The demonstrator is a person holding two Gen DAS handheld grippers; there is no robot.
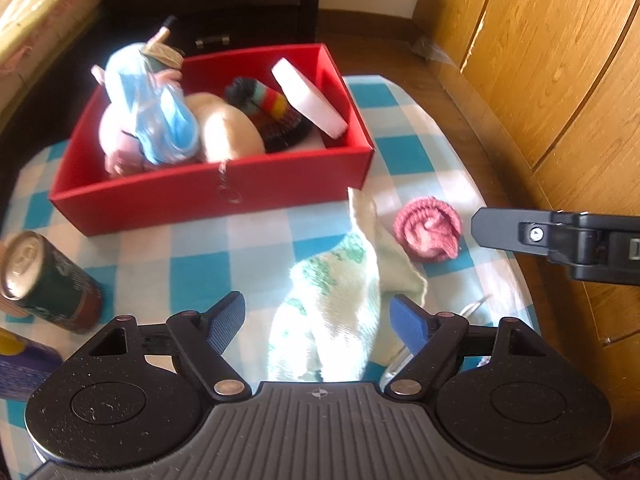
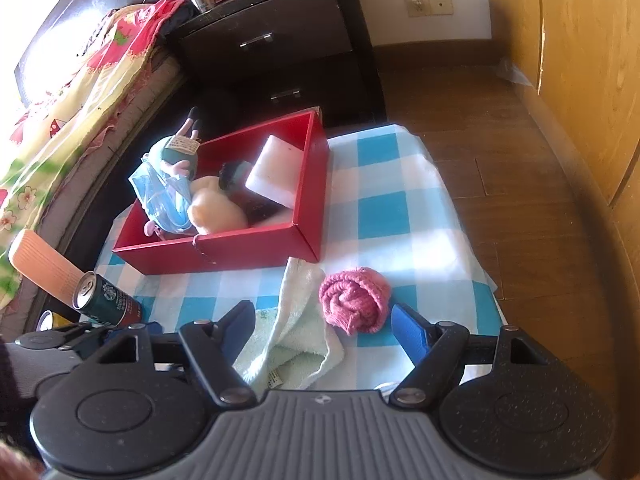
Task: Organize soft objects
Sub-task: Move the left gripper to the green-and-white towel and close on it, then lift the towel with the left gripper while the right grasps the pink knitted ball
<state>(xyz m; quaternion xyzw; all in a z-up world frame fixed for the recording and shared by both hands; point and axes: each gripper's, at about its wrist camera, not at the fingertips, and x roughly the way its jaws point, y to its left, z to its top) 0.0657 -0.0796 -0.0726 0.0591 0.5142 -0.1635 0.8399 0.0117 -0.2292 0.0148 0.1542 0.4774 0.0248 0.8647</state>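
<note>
Nearest, the left hand-held gripper gapes over a pale terry towel, pads clear of it. The right hand-held gripper also stands open, empty, just short of a rolled pink knit beside the towel. Both lie on the blue-checked surface. Beyond, a red box holds plush toys; a drink can stands left. Farther off are a dark nightstand, wooden floor and wardrobe doors.

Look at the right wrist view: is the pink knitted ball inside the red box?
No, the pink knitted ball lies on the checked cloth, outside the red box.
</note>
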